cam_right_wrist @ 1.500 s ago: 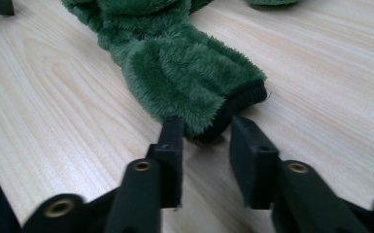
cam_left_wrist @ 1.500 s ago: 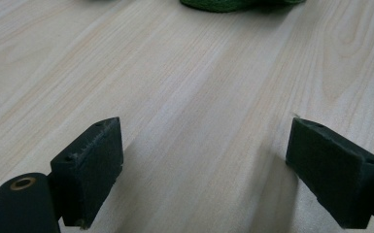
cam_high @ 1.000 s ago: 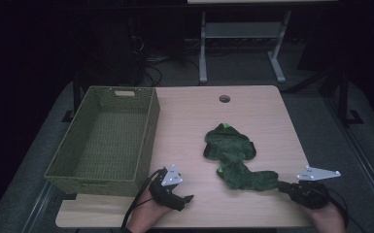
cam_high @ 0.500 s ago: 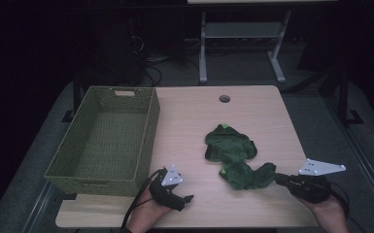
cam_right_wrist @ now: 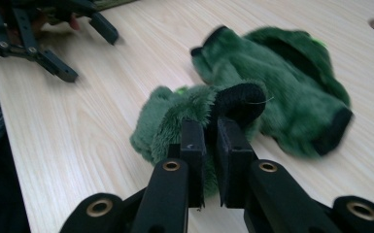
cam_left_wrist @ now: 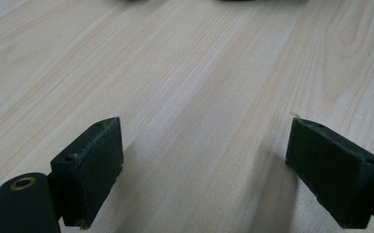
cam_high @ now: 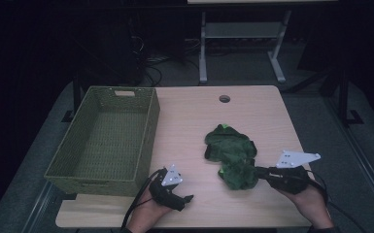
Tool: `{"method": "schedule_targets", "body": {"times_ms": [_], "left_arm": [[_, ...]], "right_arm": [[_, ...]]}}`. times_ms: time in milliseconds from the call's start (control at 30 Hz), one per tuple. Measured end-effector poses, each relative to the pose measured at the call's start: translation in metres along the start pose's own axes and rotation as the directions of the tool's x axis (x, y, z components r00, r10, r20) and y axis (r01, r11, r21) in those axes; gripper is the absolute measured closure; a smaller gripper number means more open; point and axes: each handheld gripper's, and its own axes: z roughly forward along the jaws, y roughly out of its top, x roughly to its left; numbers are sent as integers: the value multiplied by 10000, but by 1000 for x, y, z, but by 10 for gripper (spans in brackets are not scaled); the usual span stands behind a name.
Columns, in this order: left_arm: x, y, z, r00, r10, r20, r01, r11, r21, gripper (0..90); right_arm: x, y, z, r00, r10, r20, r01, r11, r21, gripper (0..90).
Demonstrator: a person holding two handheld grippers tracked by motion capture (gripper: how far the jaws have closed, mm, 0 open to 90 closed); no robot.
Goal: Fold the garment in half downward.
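**Right gripper pinching the green plush garment**

At the front-right part of the wooden table (cam_high: 194, 116), the right gripper (cam_high: 258, 172) is pinching the green plush garment (cam_high: 230, 153). From the right gripper view, its two black jaws are pressed nearly together, w/ a black-trimmed edge of the fabric caught between them (cam_right_wrist: 209, 145), and this edge is lifted a bit above the table top. The rest of the garment (cam_right_wrist: 272, 77) lies bunched on the wood just behind; the near part is folded up in a small heap toward the jaws. Fabric is dark green, fluffy, w/ black cuffs and a small bright green spot at the far end.

The left gripper (cam_high: 187, 198) is at the front edge of the table, left of the garment and well apart from it. From the left gripper view its jaws are spread wide (cam_left_wrist: 204, 165), w/ nothing between them but bare wood; they are low, close over the table.

Left of both grippers stands a green woven basket (cam_high: 148, 131), approx. rectangular, on the left side of the table; the left gripper is just beside its front-right corner. A round cable hole (cam_high: 224, 99) is in the table near the far edge, beyond the garment.
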Motion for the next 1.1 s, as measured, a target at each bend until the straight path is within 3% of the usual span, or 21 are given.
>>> {"method": "schedule_targets", "body": {"times_ms": [133, 233, 433, 667, 967, 1100], "left_arm": [[0, 0, 0, 10000, -6, 2, 6, 10000, -3, 127], [0, 0, 0, 10000, 0, 0, 0, 10000, -2, 127], [0, 0, 0, 10000, 33, -17, -33, 10000, -6, 127], [0, 0, 0, 10000, 17, 3, -17, 10000, 19, 127], [0, 0, 0, 10000, 76, -23, -76, 10000, 23, 127], [0, 0, 0, 10000, 17, 1, -17, 10000, 22, 127]], "right_arm": [[3, 10, 12, 9993, -265, -251, 268, 9996, 114, 821], [4, 14, 21, 9990, -208, -384, 219, 9993, 291, 772], [2, 20, 27, 9983, -113, -572, 115, 9999, 31, 712], [-13, 17, 31, 9983, 329, -490, -334, 9994, -85, 896], [-19, 15, 75, 9940, 588, -919, -491, 9933, 1047, 899], [-16, 13, 90, 9942, 567, -912, -393, 9825, 1820, 900]]}}
